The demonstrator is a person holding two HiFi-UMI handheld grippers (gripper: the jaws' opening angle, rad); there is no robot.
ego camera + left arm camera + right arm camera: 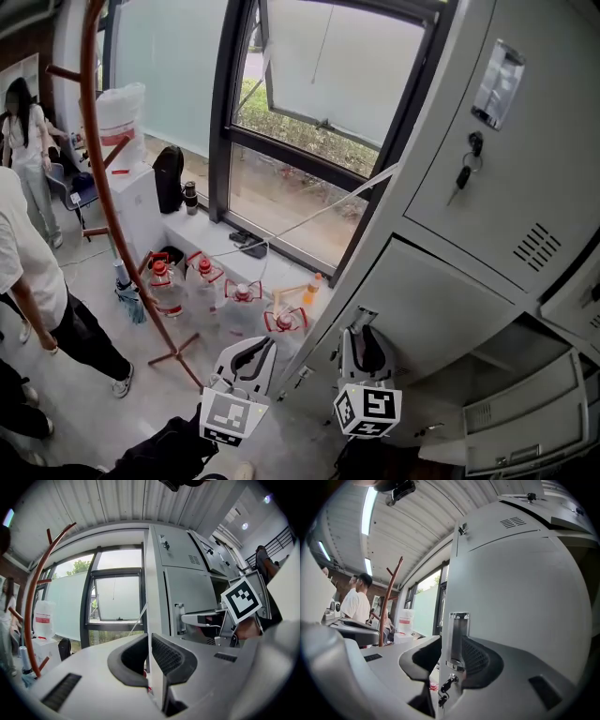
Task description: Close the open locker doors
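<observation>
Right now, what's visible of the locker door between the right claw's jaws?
The locker door is pale grey painted metal, smooth, upright. Its free edge stands between the jaws of the right claw; whether they press it is unclear. Near that edge sits a chrome recessed handle, and below it a lock with a dark key hanging.
</observation>
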